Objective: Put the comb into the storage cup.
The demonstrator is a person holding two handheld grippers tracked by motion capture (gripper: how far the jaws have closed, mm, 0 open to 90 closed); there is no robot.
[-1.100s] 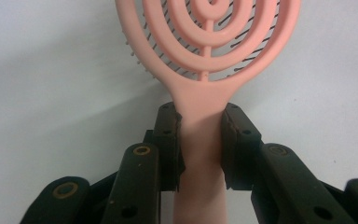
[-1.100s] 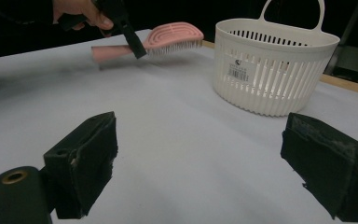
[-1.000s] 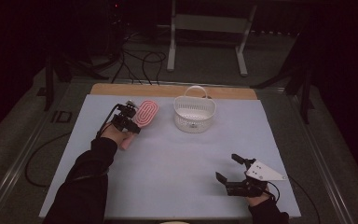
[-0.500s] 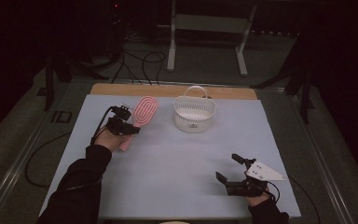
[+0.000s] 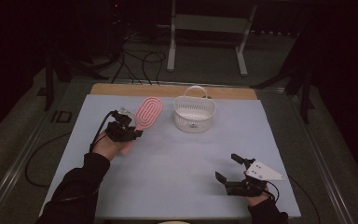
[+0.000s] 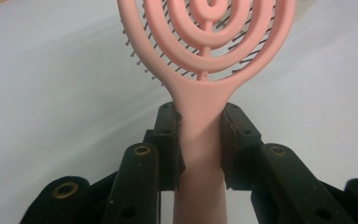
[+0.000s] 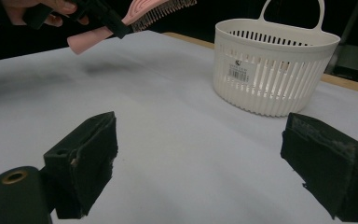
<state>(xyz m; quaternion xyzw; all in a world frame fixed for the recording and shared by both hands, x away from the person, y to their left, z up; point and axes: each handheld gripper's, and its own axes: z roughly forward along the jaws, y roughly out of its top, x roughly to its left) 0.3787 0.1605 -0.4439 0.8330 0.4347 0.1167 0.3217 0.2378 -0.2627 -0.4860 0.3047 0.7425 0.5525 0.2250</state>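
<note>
On the left of the high view, the left gripper [image 5: 135, 130] was clamped on the handle of a pink plastic hairbrush with an oval head of concentric rings and dark bristles [image 5: 147, 112]. In the left gripper view, both black pads [image 6: 170, 140] pressed the handle from either side just below the point where it widened into the head, and the head ran forward and away from the jaws with the bristles on its far face. In the right gripper view, the brush [image 7: 142, 13] was held clear of the pale blue table mat [image 5: 182, 158], with a soft shadow on the mat beneath it.

Just to the right of the brush head, beyond the left gripper, stood a white slatted plastic basket with a loop handle [image 5: 194, 112], upright on the mat and apart from the brush.

Farther right and nearer the person, the right gripper [image 5: 227, 169] rested low at the mat's near edge, well apart from both the brush and the basket. Its jaws stood wide apart with nothing between them, and in the right gripper view the basket [image 7: 274, 70] lay ahead of them.
</note>
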